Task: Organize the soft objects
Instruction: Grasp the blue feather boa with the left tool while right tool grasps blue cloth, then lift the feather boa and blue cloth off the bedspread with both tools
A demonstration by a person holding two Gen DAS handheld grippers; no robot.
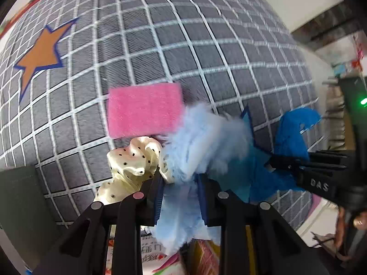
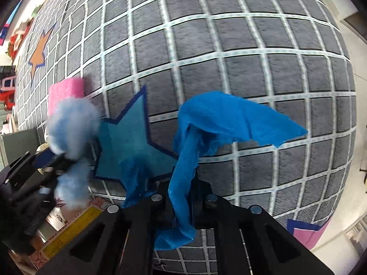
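- Surface: grey short-pile mat [image 1: 206, 45] with a white grid printed on it and flat star patches. Orange star with blue outline [image 1: 39, 57] toward the far left, teal star with dark blue outline [image 2: 128, 142] near the near edge.
- Left gripper [image 1: 181, 183]: jaws closed down to a narrow gap on a pale blue fluffy tuft [image 1: 201, 137]. Fibrous, cotton-like, no fixed shape; it bulges out past the pads and hangs below them. Sits over the teal star's left side, near the near edge of the mat.
- Right gripper [image 2: 181, 190]: jaws fully closed on a bright blue cloth [image 2: 229, 116]. Thin woven sheet, bunched into a rope at the pads, fanning out beyond them to a pointed corner on the right; a tail droops under the jaws. Over the near middle of the mat, just right of the teal star.
- Left wrist view only: cream satin scrunchie with black dots [image 1: 135, 160], glossy and ruffled, touching the left pad's outer side, just beside the tuft.
- Pink sponge block [image 1: 145, 110]: rectangular, coarse porous face, flat on the mat just beyond the scrunchie. Full face shows in the left view; the right view gives only a corner behind the tuft.
- Right wrist view only: yellow ruler [image 2: 73, 229] past the mat's near edge, pink patch with blue outline [image 2: 305, 231] at the near right corner.
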